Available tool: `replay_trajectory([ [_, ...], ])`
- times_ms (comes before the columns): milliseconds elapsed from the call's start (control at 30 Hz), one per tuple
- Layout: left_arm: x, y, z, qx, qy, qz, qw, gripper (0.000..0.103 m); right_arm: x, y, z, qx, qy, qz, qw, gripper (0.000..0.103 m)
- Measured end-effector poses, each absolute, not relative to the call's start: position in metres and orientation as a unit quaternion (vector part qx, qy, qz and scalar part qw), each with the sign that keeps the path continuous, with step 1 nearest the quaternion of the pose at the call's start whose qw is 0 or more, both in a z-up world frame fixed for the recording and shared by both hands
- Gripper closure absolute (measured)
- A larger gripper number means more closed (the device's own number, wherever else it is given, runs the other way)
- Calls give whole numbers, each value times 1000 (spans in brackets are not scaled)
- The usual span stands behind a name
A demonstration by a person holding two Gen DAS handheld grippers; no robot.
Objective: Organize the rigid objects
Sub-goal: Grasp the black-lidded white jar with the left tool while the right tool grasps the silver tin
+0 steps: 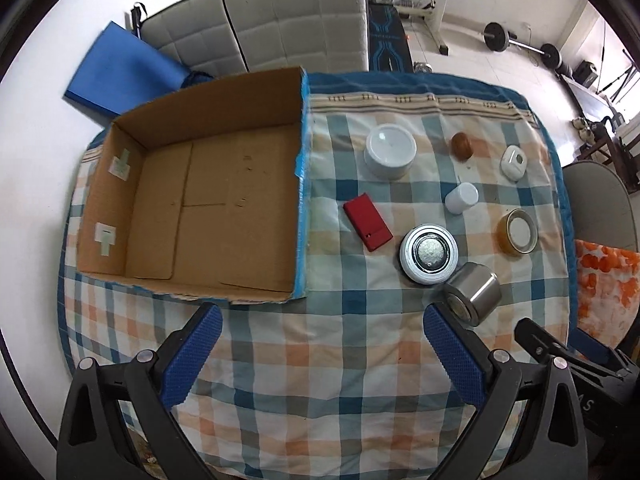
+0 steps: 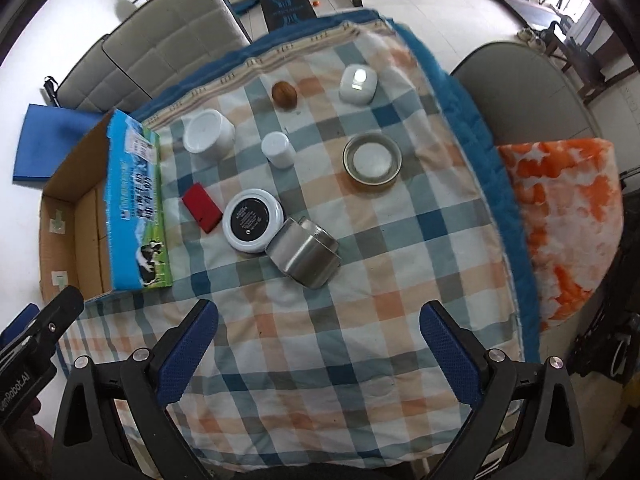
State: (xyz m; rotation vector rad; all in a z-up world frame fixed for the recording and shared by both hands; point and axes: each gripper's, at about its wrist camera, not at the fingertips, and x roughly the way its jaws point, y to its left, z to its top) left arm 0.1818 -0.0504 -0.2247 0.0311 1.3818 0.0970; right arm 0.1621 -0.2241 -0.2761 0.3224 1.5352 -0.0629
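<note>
On the checked cloth: a table [image 1: 320, 360] covered in blue, orange and white plaid, seen from above.
Box: open brown cardboard box [image 1: 224, 208], nothing inside, likely the place to gather things.
Items right of box: red flat rectangular case [image 1: 368, 222] nearest; white round tub [image 1: 390, 151]; white jar with dark lid [image 1: 429, 254]; steel tin on its side [image 1: 474, 292] touching that jar; small white bottle [image 1: 462, 197].
Left gripper [image 1: 320, 356]: blue pads wide apart, holding nothing.
Right gripper [image 2: 318, 350]: wide apart, holding nothing, nearest the steel tin.

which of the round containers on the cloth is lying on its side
The shiny steel tin, nearest the right gripper and touching the black-lidded white jar. The other round containers all stand flat on their bases.
</note>
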Motion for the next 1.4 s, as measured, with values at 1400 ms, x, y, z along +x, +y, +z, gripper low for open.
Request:
replay_trajectory([
  [1400, 205, -69, -287, 65, 663, 76, 742, 0, 177, -259, -384, 48, 718, 19, 694, 18],
])
